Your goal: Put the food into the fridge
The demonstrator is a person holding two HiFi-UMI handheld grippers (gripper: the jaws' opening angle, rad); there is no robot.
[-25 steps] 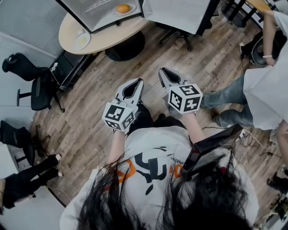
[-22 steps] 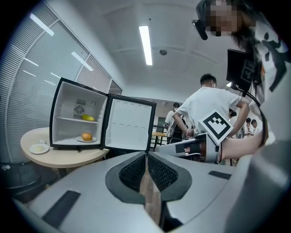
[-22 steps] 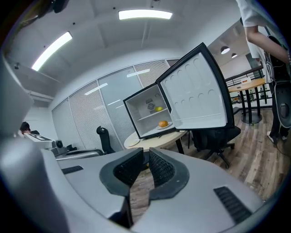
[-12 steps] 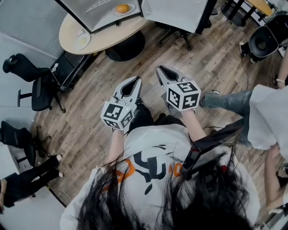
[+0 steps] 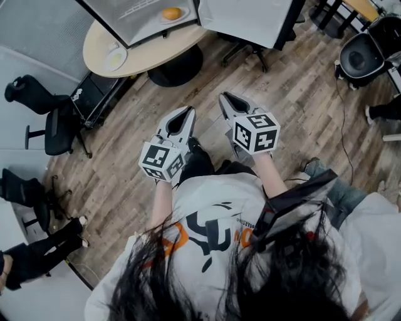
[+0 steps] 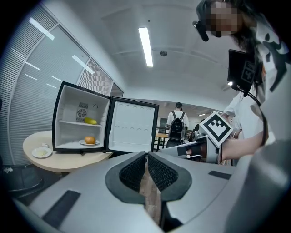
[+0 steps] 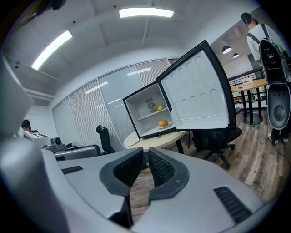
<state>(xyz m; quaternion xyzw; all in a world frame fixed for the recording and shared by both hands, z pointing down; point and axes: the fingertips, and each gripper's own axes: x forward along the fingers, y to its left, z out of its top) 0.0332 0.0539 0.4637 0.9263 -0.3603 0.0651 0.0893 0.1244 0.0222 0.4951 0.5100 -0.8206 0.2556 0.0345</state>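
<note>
A small black fridge (image 6: 82,119) stands open on a round table (image 5: 144,53), its door (image 7: 198,93) swung wide. Inside, an orange (image 6: 90,140) lies on a plate on the bottom shelf, and a yellow fruit (image 6: 91,121) lies on the upper shelf. In the head view the orange (image 5: 171,12) shows at the top. My left gripper (image 5: 187,111) and right gripper (image 5: 223,96) are side by side over the wooden floor, well short of the table. Both point toward the fridge, shut and holding nothing.
A small empty plate (image 5: 114,58) sits on the table's left side. Black office chairs (image 5: 47,116) stand at the left, another chair (image 5: 360,56) at the top right. A person's jeans leg (image 5: 341,191) is close on my right. Someone with a backpack (image 6: 178,124) stands far off.
The person at the right has walked down and out of the upper right. Both grippers have stayed almost still, shut.
</note>
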